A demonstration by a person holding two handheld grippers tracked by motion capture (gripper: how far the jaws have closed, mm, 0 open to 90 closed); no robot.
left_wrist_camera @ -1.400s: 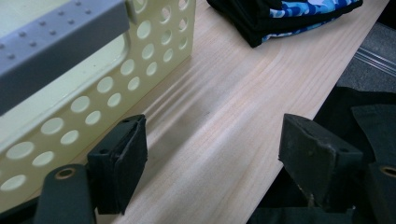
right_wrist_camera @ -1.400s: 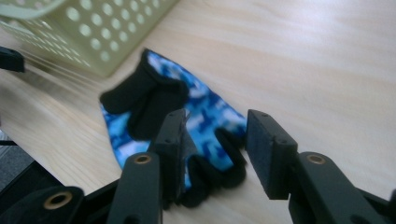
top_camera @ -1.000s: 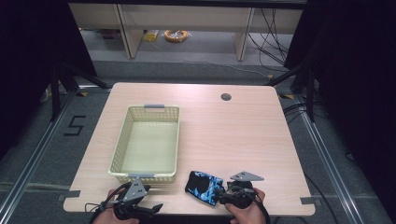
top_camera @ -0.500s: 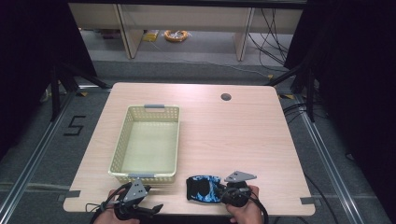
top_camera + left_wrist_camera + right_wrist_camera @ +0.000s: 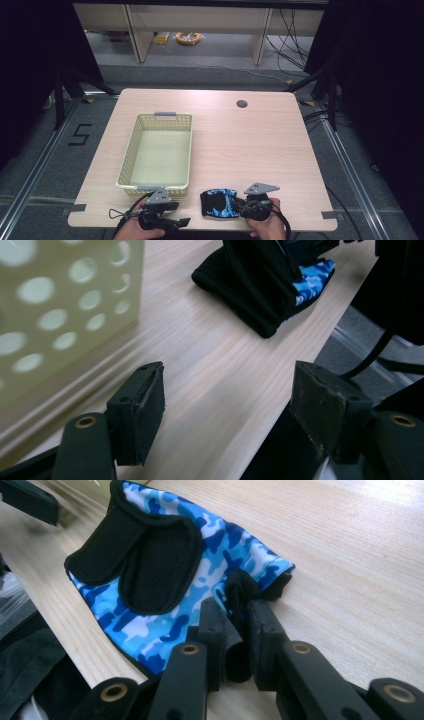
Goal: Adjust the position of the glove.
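- On the pale wooden table, the cream perforated basket stands empty toward the left.
- Near the front edge, right of the basket, lies the blue camouflage glove with black patches.
- The right gripper has just been closing and now pinches the glove's edge.
- The left gripper, jaws apart though just narrowing, hovers by the basket's corner with nothing between them.

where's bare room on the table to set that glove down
Free: the wide right half of the table, between basket and right edge, up to the cable hole. Crowded: the near edge, where glove, right gripper and left gripper sit.
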